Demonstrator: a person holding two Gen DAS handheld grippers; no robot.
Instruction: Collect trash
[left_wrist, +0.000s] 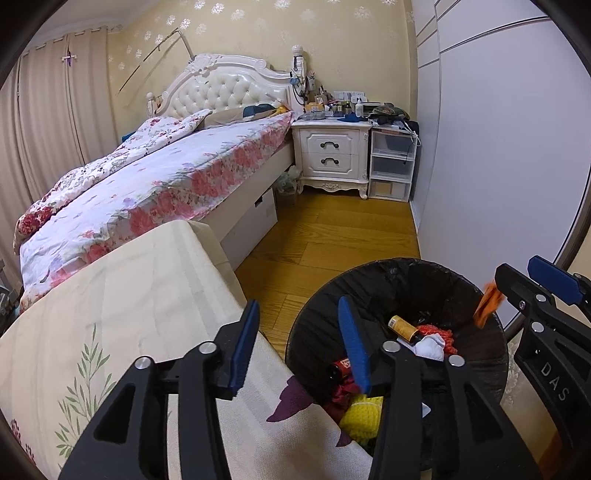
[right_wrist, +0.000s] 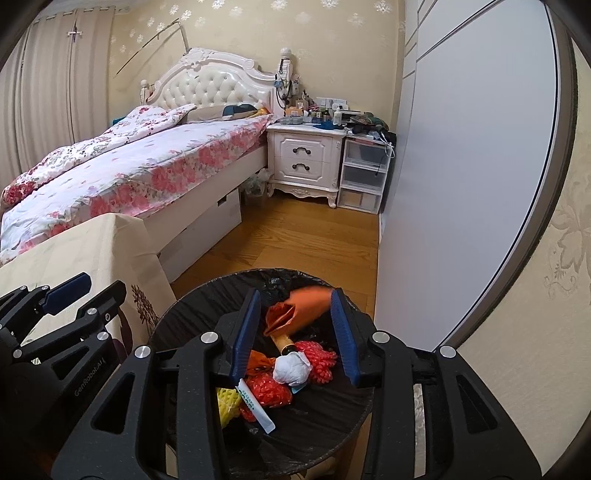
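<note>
A round bin with a black liner (right_wrist: 207, 295) stands on the wood floor; it also shows in the left wrist view (left_wrist: 388, 273). Inside lie red netting (right_wrist: 321, 356), a white crumpled wad (right_wrist: 291, 367), yellow foam net (right_wrist: 227, 402), a small bottle (left_wrist: 404, 326) and a white tube (right_wrist: 255, 404). An orange wrapper (right_wrist: 299, 306) is in mid-air between the fingers of my right gripper (right_wrist: 295, 336), which is open above the bin. My left gripper (left_wrist: 299, 343) is open and empty, over the bin's left rim and the table edge.
A table with a cream floral cloth (left_wrist: 122, 314) stands left of the bin. A bed with a floral cover (left_wrist: 159, 173) lies beyond it. A white nightstand (left_wrist: 330, 155) and plastic drawers (left_wrist: 391, 166) stand at the back. A white wardrobe (left_wrist: 498, 147) runs along the right.
</note>
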